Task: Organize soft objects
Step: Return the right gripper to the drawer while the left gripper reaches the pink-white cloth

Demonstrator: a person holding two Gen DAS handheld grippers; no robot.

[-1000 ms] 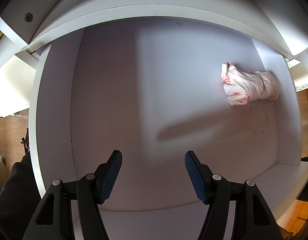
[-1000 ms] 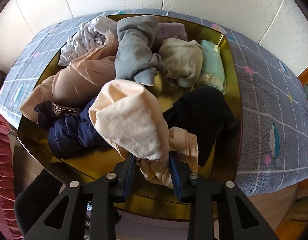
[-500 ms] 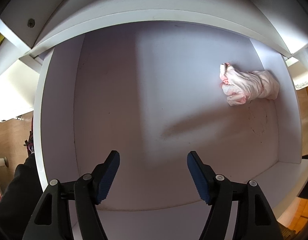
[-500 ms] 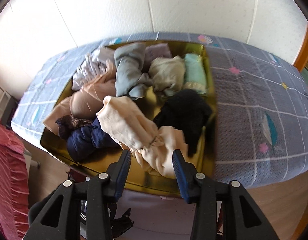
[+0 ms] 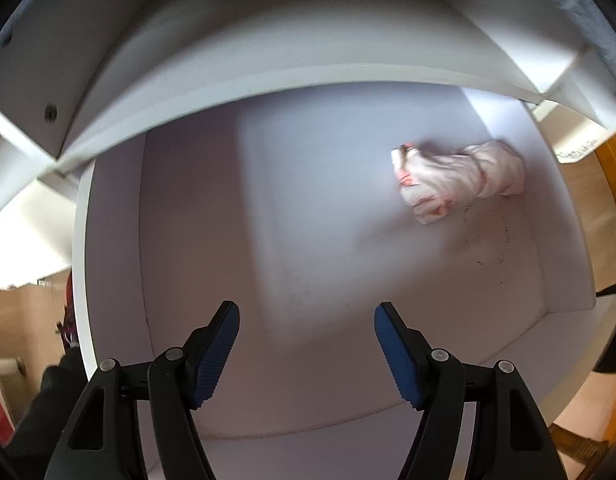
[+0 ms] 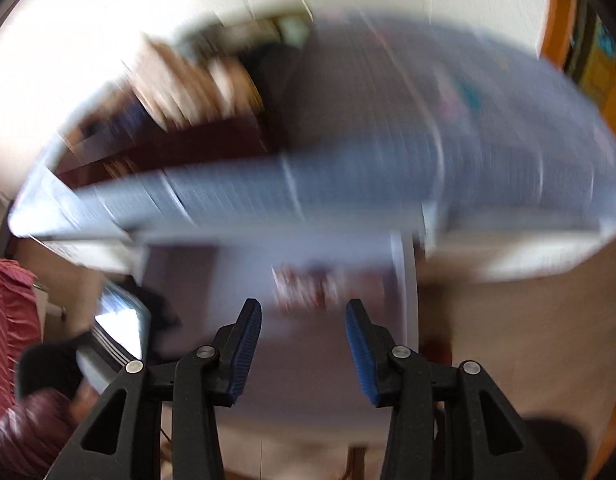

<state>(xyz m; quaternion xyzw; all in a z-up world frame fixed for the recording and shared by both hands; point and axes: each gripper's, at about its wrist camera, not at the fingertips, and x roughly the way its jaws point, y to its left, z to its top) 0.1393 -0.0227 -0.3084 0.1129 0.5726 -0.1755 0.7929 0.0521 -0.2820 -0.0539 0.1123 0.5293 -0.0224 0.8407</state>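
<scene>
In the left wrist view a rolled pale pink cloth (image 5: 460,178) lies at the back right of a white drawer (image 5: 292,232). My left gripper (image 5: 306,344) is open and empty over the drawer's front part. The right wrist view is badly blurred. My right gripper (image 6: 304,340) is open and empty. Far above it a gold tray (image 6: 156,152) with a pile of soft clothes (image 6: 184,80) sits on a grey patterned bed cover (image 6: 448,148). A blurred pinkish cloth (image 6: 308,286) lies in the white drawer just beyond the fingertips.
The drawer's white side walls (image 5: 108,264) and the cabinet shelf edge (image 5: 268,80) frame the left view. Small dark specks (image 5: 492,240) mark the drawer floor near the cloth. A red ribbed cloth (image 6: 12,320) hangs at the left of the right view.
My right gripper let go of the cream cloth, which stayed in the tray, and swung down and away toward the drawer. My left gripper drew back slightly from the drawer.
</scene>
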